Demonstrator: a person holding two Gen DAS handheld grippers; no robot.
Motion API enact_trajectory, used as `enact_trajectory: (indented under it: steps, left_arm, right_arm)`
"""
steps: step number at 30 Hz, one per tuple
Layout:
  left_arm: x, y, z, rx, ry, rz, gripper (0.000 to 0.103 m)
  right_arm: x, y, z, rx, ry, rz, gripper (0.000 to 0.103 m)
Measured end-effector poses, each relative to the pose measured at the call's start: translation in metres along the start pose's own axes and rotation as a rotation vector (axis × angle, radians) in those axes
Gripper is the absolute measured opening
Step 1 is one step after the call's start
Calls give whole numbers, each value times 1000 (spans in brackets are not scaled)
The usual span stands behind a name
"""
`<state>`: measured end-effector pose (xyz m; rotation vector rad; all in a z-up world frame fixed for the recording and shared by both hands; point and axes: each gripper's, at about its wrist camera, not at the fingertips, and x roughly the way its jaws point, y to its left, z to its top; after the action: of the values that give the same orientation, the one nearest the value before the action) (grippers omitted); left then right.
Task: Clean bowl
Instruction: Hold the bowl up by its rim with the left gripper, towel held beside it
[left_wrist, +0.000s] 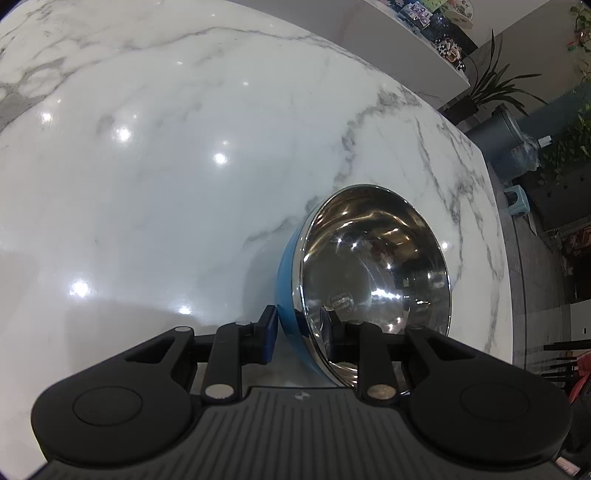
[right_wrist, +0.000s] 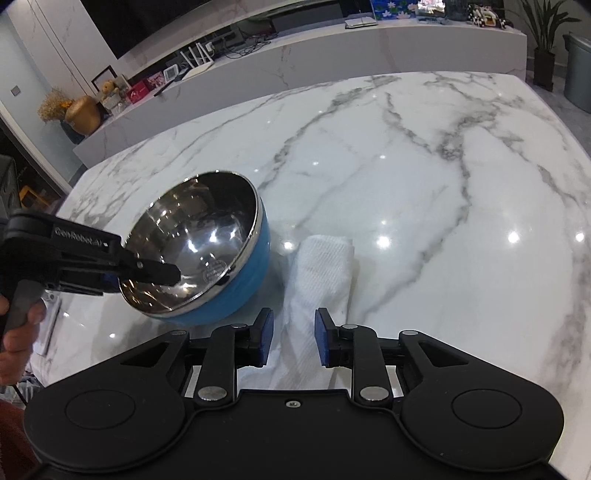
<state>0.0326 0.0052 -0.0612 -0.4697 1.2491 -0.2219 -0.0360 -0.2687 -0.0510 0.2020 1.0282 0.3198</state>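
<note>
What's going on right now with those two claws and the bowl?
Left gripper shut on bowl rim, bowl tilted. Right gripper open, straddling white cloth. Nothing in the way.

We see the worktop (right_wrist: 424, 177) lying bare beyond and to the right of the white cloth (right_wrist: 321, 266), so a gripper could pass there freely. To the left, the tilted bowl (right_wrist: 207, 236) blocks the way, just beside the cloth with only a narrow strip between them. The left gripper (right_wrist: 147, 273) reaches in over the bowl's near-left rim, closing off that side.
</note>
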Motion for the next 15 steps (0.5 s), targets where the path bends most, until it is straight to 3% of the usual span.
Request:
enact_trajectory:
  steps: [8,11,15]
  left_arm:
    - [4,-3,0,11,0,-2,22]
    - [4,-2,0,8,-6,-9,20]
    - [4,-3,0,11,-11,-13,18]
  right_arm:
    - [11,4,-9,-45,-1,-31,24]
    - [11,5,-11,-54,-19,-59,11]
    - [8,-5,-9,0,-28,-27,9]
